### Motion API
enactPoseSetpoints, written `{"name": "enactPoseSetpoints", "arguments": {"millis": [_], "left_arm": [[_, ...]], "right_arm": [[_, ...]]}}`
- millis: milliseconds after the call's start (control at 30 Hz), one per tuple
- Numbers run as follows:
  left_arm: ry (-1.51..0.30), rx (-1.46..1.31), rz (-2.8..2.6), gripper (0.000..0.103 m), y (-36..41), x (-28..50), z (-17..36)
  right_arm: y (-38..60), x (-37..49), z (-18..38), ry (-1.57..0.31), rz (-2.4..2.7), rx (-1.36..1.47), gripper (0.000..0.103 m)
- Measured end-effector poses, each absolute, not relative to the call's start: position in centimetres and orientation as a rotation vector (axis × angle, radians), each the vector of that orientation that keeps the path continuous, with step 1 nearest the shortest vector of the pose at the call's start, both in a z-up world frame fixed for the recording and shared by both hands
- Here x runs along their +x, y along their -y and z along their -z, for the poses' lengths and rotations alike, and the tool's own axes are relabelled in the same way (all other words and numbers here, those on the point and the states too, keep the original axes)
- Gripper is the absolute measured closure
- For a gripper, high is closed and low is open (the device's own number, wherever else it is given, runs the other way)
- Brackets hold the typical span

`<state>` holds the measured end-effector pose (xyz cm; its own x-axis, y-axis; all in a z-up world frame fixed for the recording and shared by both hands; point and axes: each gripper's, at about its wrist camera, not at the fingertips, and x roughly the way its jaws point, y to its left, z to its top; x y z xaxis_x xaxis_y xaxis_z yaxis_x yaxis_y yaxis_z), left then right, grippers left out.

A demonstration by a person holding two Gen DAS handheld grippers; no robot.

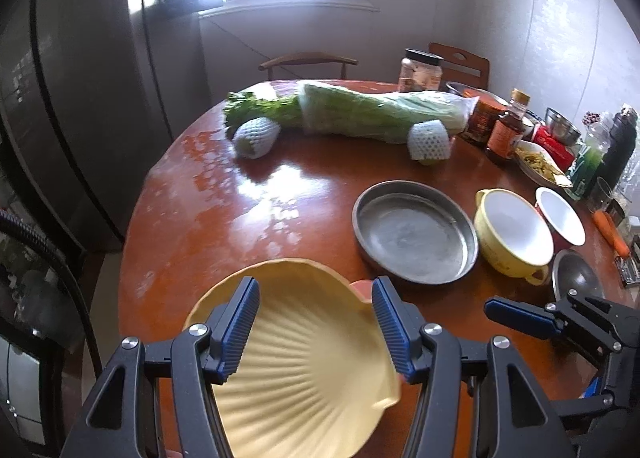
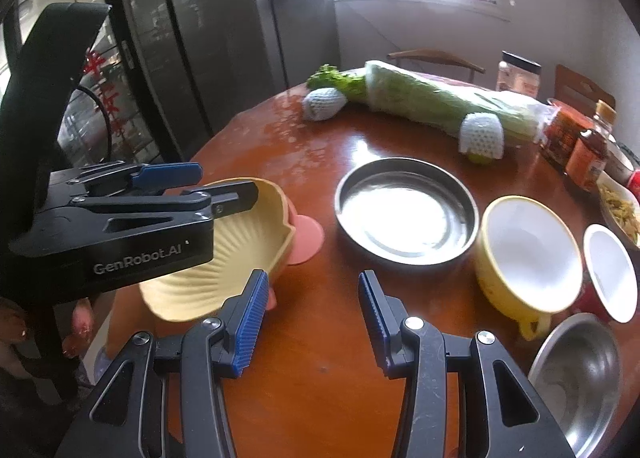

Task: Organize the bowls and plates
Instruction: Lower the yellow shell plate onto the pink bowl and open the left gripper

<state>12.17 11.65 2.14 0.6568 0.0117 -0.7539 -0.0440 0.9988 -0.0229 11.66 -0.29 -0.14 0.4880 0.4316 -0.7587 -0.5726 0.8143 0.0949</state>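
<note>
The left claw point(image 1: 316, 322) straddles a yellow shell plate point(image 1: 304, 362) at the counter point(image 1: 224, 194) edge, grip unclear; the right claw point(image 2: 312, 322) gapes empty. Beyond: steel pan point(image 2: 406, 210), yellow bowl point(image 2: 528, 254), wrapped cabbage point(image 2: 436, 102).

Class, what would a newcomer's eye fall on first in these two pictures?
A pale yellow shell-shaped plate sits nearest, between the left hand-held gripper fingers. Behind it a long wrapped cabbage lies across the round wooden table, while a round metal pan gleams mid-table beside a yellow bowl.

Pale-yellow ribbed shell plate point(image 1: 304, 370)
</note>
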Motion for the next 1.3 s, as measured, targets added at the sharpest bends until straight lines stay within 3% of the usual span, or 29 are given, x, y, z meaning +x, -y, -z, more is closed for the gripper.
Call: {"name": "enactPoseSetpoints", "arguments": {"millis": [667, 1233, 1300], "left_arm": [[-1.035, -0.041, 0.049, 0.045, -10.6, 21.1, 0.2], [-1.076, -0.005, 0.109, 0.045, -8.9, 22.2, 1.5], [-1.078, 0.019, 0.125, 0.048, -8.1, 22.0, 1.7]], "right_arm": [[0.4, 15.5, 2.5, -0.868, -0.567, -0.252, 0.056], [-0.8, 16.5, 4.5, -0.941, -0.617, -0.365, 0.061], [-0.5, 15.8, 4.4, -0.954, -0.63, -0.361, 0.061]]}}
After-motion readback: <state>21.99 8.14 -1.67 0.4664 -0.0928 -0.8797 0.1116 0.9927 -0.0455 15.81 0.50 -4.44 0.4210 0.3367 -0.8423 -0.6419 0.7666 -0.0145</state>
